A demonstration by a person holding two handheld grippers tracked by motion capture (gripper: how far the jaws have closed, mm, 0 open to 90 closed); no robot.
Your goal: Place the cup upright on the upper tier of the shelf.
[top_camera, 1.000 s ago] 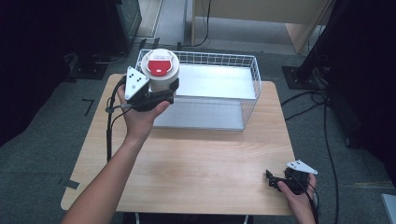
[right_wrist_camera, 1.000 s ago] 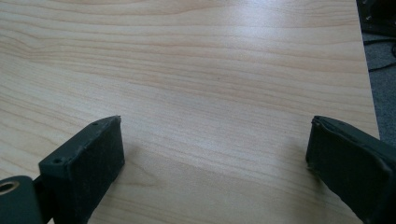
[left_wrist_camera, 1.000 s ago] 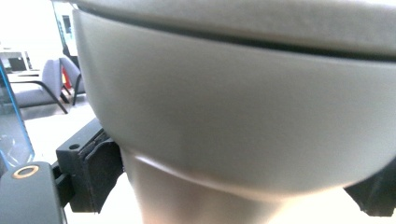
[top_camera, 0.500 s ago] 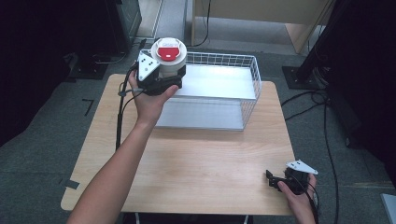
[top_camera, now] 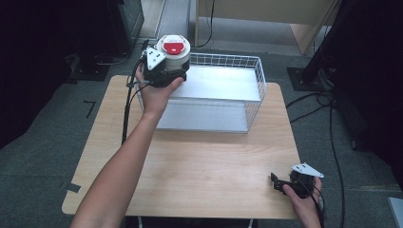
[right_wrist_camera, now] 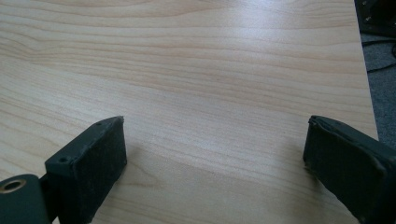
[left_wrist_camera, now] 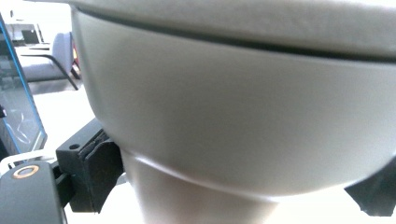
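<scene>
Tabletop [top_camera: 199,166]: light wood grain, rectangular with rounded corners, standing on grey carpet floor [top_camera: 43,156]. White wire basket [top_camera: 254,90] sits directly on it along the far edge, roughly centred, long side parallel to that edge; solid pale bottom panel. Right tongs [top_camera: 274,182] rest low at the near right corner, jaws spread wide over bare wood, nothing between them. In the right gripper view the wood [right_wrist_camera: 201,70] runs bare up to the right edge.
</scene>
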